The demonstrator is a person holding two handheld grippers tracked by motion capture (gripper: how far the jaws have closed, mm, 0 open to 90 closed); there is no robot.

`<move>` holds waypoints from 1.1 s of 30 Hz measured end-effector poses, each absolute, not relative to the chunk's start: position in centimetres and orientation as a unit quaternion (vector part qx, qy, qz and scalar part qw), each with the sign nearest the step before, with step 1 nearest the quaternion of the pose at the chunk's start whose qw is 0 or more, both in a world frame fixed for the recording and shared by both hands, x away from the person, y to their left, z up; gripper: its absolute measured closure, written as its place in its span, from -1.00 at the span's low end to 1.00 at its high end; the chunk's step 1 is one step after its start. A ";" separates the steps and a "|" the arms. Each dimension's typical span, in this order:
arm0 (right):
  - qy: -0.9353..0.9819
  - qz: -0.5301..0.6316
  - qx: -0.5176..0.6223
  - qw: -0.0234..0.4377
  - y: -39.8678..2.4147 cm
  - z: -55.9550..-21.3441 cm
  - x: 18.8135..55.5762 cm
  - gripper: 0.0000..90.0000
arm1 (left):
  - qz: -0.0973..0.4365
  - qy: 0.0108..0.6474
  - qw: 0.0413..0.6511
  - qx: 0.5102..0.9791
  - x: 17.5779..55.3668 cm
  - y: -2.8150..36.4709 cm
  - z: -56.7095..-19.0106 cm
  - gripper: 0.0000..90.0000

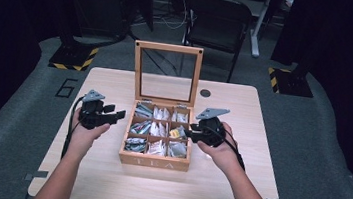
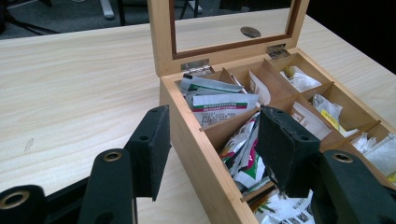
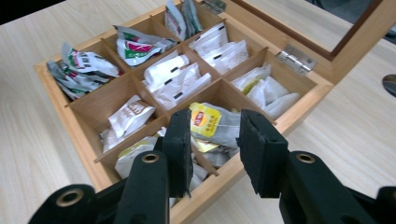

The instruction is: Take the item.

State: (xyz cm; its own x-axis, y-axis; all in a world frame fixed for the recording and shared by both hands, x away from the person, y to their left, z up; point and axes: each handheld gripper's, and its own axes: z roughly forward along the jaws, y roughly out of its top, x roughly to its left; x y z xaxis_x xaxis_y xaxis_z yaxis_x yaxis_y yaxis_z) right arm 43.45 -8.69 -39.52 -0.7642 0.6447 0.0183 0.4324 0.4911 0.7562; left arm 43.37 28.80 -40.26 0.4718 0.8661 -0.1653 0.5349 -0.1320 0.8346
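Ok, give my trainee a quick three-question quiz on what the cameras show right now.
1. True or false: the lid of the tea box stands open.
2. How many compartments does the box have?
3. Which tool has the yellow-labelled packet framed between its jaws: A) left tool B) right tool?

Key: 1 true. 2 nine, three rows of three. 3 B; its pads are not pressing on the packet.

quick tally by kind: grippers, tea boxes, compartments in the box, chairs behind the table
grippers: 2 (left gripper, right gripper)
tea boxes: 1 (tea box)
compartments: 9 (three rows of three, all holding tea bags)
chairs: 1 (chair)
total: 13
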 end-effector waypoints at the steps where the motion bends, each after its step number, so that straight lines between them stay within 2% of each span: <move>1: 0.854 0.392 0.314 0.134 -8.6 -39.6 43.3 0.42 | 0.184 0.480 0.456 0.727 43.2 28.9 -40.3 -0.01; 19: 0.845 0.397 0.343 0.105 -8.6 -42.8 42.2 0.43 | 0.184 0.480 0.448 0.732 41.3 29.2 -40.6 -0.01; 33: 0.851 0.391 0.338 0.096 -7.6 -44.5 42.2 0.41 | 0.185 0.481 0.446 0.731 41.2 29.4 -41.0 -0.01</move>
State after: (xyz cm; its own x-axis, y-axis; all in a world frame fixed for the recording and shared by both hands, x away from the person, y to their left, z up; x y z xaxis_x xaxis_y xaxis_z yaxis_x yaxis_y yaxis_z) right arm 42.15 -7.55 -44.54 -0.7531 0.6503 0.1000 0.4996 0.4663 0.7301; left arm 41.22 29.39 -40.95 0.4679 0.8693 -0.1591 0.5389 -0.1380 0.8310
